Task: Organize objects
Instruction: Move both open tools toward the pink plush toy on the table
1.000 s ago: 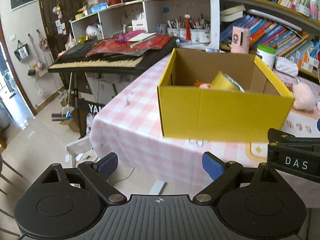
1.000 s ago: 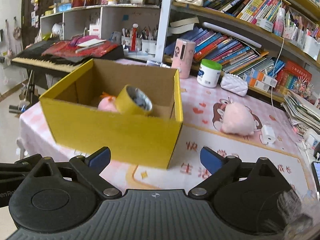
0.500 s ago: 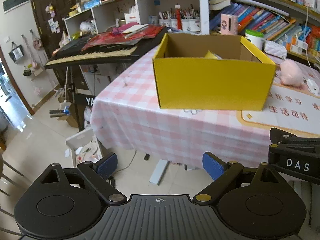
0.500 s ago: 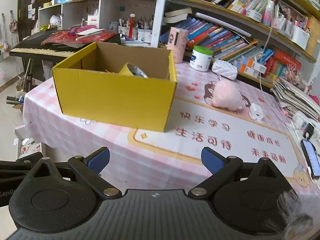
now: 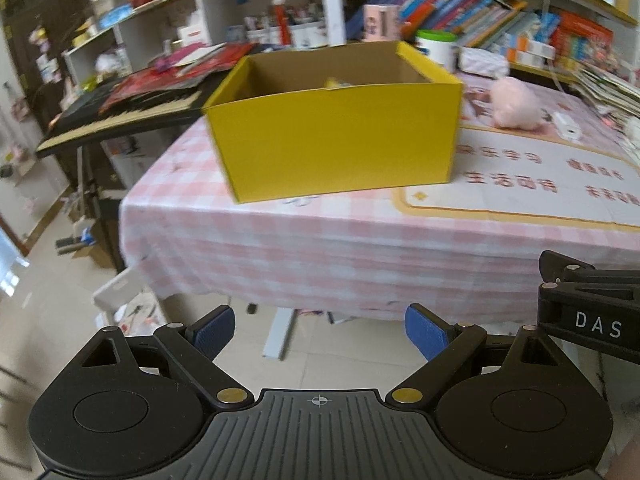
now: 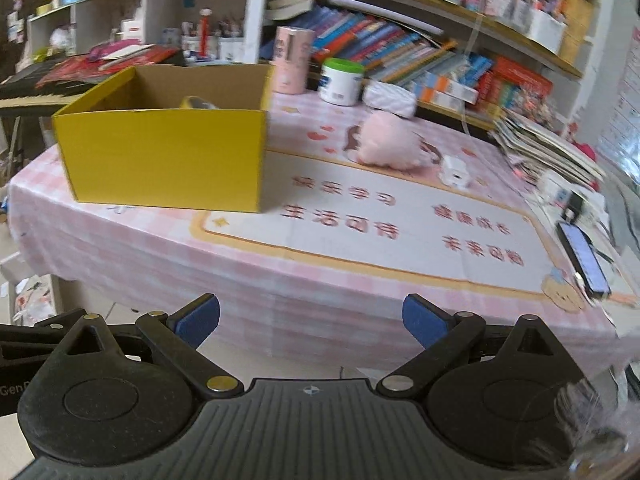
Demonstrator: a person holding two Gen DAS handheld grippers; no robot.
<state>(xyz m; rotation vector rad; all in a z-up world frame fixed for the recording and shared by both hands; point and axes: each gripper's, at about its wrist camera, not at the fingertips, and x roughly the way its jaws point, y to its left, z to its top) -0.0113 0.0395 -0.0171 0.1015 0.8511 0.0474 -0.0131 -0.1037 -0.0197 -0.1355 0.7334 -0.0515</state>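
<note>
While both hands hang off the near edge of the table (image 5: 280, 240), I'm looking up along the left gripper (image 5: 320, 330) at the box (image 5: 340, 140), which sits ahead and above the fingertips, well apart from them, open top facing up. Left jaws are spread wide, nothing between the blue pads (image 5: 214, 330), only floor and the hanging tablecloth beyond. Just over the box's front wall I catch a sliver of the tape roll (image 5: 336, 82) inside. Off to the right of that gripper, past the box, the plush (image 5: 516, 104) lies on the mat (image 5: 520, 184), with a white charger (image 5: 566, 128) just beside it. Switching to the right gripper (image 6: 312, 322): jaws released too, pads (image 6: 424, 322) apart and empty. From here the box (image 6: 164, 156) is ahead and to the left, the tape roll (image 6: 196, 102) peeking above its rim. Ahead, slightly right, sits the plush (image 6: 388, 144), the charger (image 6: 454, 172) touching or nearly touching it, I can't tell which. Far right, a phone (image 6: 584, 260) lies near the table's edge.
</note>
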